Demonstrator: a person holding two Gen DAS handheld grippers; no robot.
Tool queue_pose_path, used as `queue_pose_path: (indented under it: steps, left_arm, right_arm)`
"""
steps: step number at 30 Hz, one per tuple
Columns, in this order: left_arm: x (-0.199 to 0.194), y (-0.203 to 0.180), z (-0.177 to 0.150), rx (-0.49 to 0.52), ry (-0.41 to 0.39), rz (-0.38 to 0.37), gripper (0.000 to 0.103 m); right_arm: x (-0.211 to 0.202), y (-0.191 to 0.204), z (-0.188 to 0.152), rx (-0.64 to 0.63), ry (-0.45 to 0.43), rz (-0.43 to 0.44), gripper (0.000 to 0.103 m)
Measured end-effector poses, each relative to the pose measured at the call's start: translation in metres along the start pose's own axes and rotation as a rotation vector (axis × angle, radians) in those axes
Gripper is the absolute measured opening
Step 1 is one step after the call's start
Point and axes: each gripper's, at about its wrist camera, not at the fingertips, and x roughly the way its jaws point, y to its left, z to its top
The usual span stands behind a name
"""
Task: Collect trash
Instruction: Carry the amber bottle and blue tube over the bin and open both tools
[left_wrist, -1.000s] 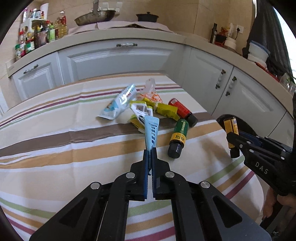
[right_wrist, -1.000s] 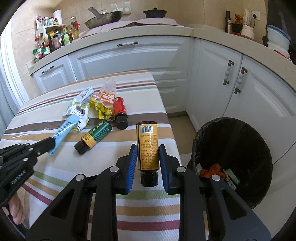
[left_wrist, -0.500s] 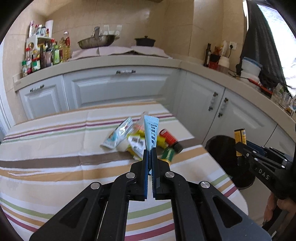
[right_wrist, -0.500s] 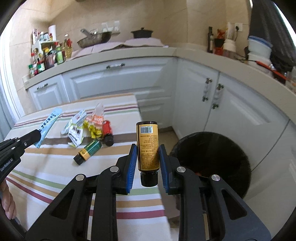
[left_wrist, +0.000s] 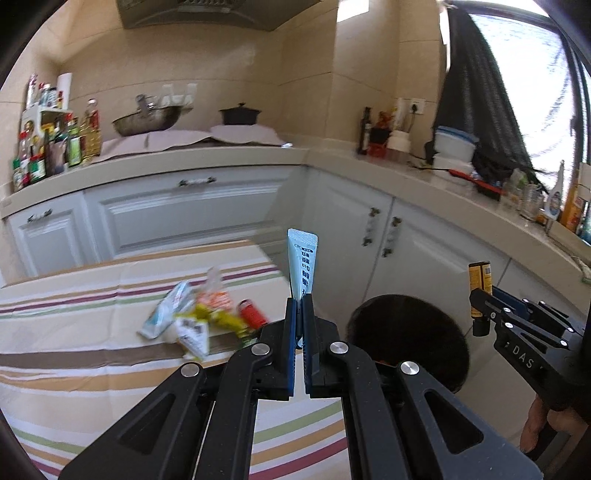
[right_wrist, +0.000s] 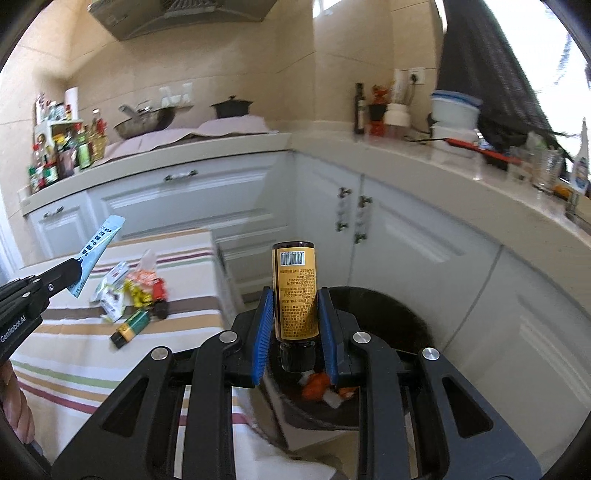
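My left gripper (left_wrist: 300, 306) is shut on a light blue sachet (left_wrist: 303, 264) that stands up from its tips; the sachet (right_wrist: 96, 249) also shows at the left of the right wrist view. My right gripper (right_wrist: 295, 299) is shut on a yellow-labelled brown bottle (right_wrist: 295, 291), cap toward me, held above the black trash bin (right_wrist: 399, 317). In the left wrist view that bottle (left_wrist: 480, 284) hangs to the right of the bin (left_wrist: 406, 339). On the striped tablecloth (left_wrist: 92, 354) lies a heap of wrappers (left_wrist: 188, 317), a red bottle (left_wrist: 251, 314) and a green bottle (right_wrist: 131, 326).
White cabinets (left_wrist: 192, 210) under a beige counter wrap round the back and right. The counter carries a wok (left_wrist: 147, 120), a black pot (left_wrist: 240, 114), sauce bottles (left_wrist: 55, 144) and containers (left_wrist: 452, 147). Orange and white scraps (right_wrist: 317, 386) lie inside the bin.
Both grippers have risen and swung right, away from the table and toward the bin. The sachet and the yellow bottle stay gripped; the pile on the cloth is unchanged.
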Motion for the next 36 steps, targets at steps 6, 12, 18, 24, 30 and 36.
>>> queue_pose_path:
  steps: [6, 12, 18, 24, 30, 36]
  left_arm:
    - [0.016, -0.031, 0.001, 0.034, 0.001, -0.051, 0.003]
    - [0.031, -0.061, 0.004, 0.069, -0.014, -0.083, 0.003]
    - [0.051, -0.081, 0.004, 0.090, -0.006, -0.107, 0.004]
    - [0.076, -0.101, 0.001, 0.108, 0.020, -0.114, 0.004]
    - [0.095, -0.117, -0.003, 0.130, 0.043, -0.122, 0.004]
    - [0.116, -0.129, -0.006, 0.147, 0.065, -0.116, 0.004]
  right_arm:
    - [0.000, -0.027, 0.001, 0.029, -0.026, -0.062, 0.024]
    - [0.009, -0.053, -0.001, 0.064, -0.031, -0.102, 0.024]
    - [0.023, -0.075, -0.006, 0.093, -0.022, -0.126, 0.024]
    - [0.034, -0.089, -0.010, 0.114, -0.017, -0.135, 0.024]
    - [0.047, -0.102, -0.013, 0.129, -0.005, -0.145, 0.024]
    - [0.065, -0.109, -0.019, 0.142, 0.021, -0.140, 0.024]
